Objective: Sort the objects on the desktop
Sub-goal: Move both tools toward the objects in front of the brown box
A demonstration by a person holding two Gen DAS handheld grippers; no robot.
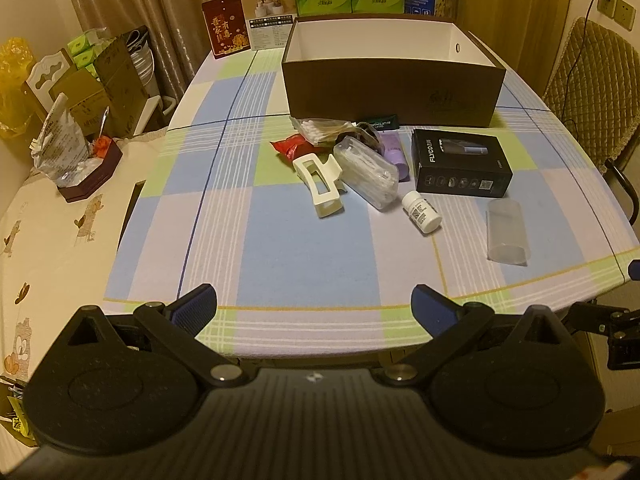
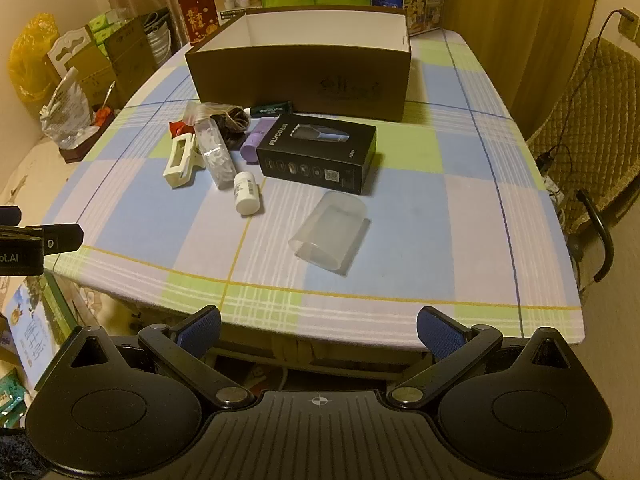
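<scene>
Both grippers hang over the near edge of a table (image 1: 304,248) covered in a checked cloth. The left gripper (image 1: 315,308) and the right gripper (image 2: 319,330) each stand with jaws spread wide and nothing between the blue pads. The landmark is an open brown box (image 1: 394,92), empty as far as can be seen, at the far middle of the table. Just in front of the brown box lie a black FLYCO carton (image 1: 460,168), a purple tube (image 1: 396,154), a clear case of cotton swabs (image 1: 368,172), a cream hair claw (image 1: 320,184) and a red packet (image 1: 290,147). Nearer than these lie a white pill bottle (image 1: 422,212) and a clear plastic cap (image 1: 506,236).
</scene>
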